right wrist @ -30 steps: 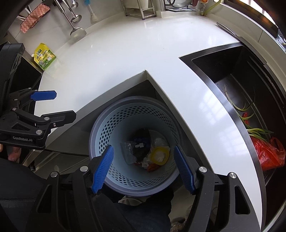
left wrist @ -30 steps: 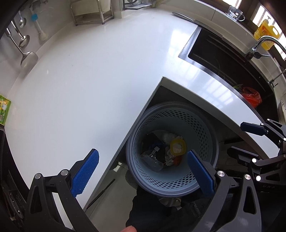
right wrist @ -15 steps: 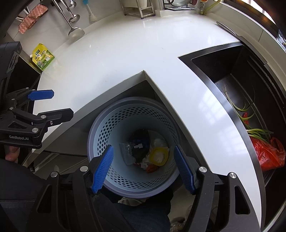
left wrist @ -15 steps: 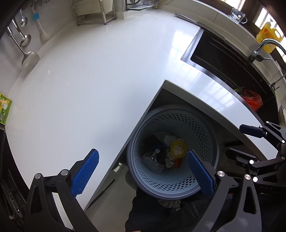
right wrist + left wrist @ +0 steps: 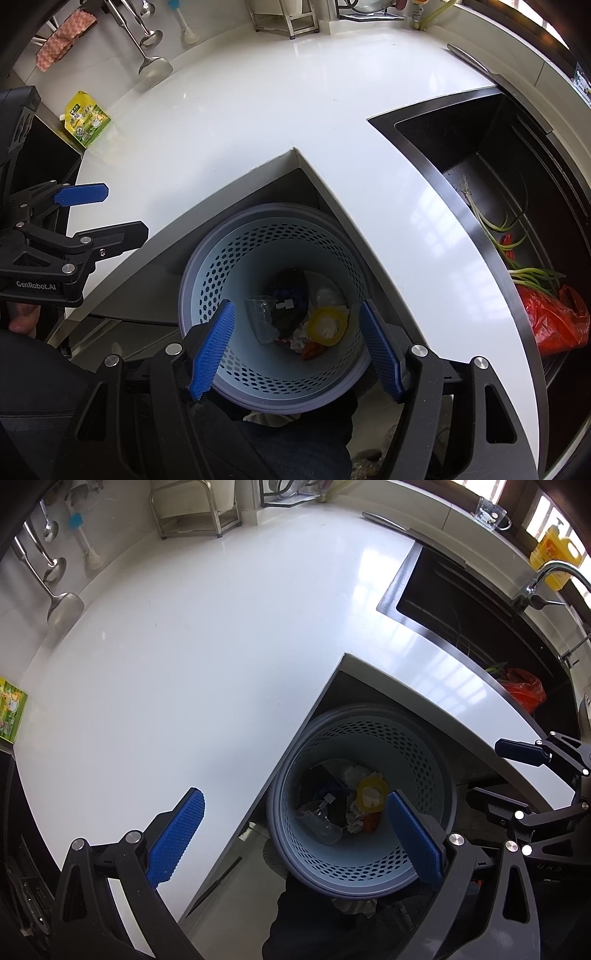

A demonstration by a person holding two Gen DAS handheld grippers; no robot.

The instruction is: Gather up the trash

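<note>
Your left gripper [image 5: 295,834] points steeply down over the inner corner of the white counter [image 5: 207,657]; its blue pads [image 5: 176,836] stand wide apart with nothing between them; one pad lies over the counter edge, the other over the rim of the basket. Your right gripper [image 5: 295,345] likewise points down, directly above the perforated blue-grey waste basket [image 5: 221,266]; its jaws are spread wide and grip nothing; the basket mouth shows between the pads. The basket stands on the floor in the notch of the counter, partly tucked beneath the overhang; in its bottom lies the collected trash [image 5: 295,317]: a yellow ring-shaped lid [image 5: 328,324], clear crumpled plastic [image 5: 260,317], dark scraps, white paper and an orange piece. To the right, the dark sink [image 5: 461,147] holds green stalks [image 5: 495,229] and a red plastic bag [image 5: 550,317]. At the counter's far left edge lies a green-and-yellow pouch [image 5: 86,120]; ladles [image 5: 155,66] hang on the wall behind.
</note>
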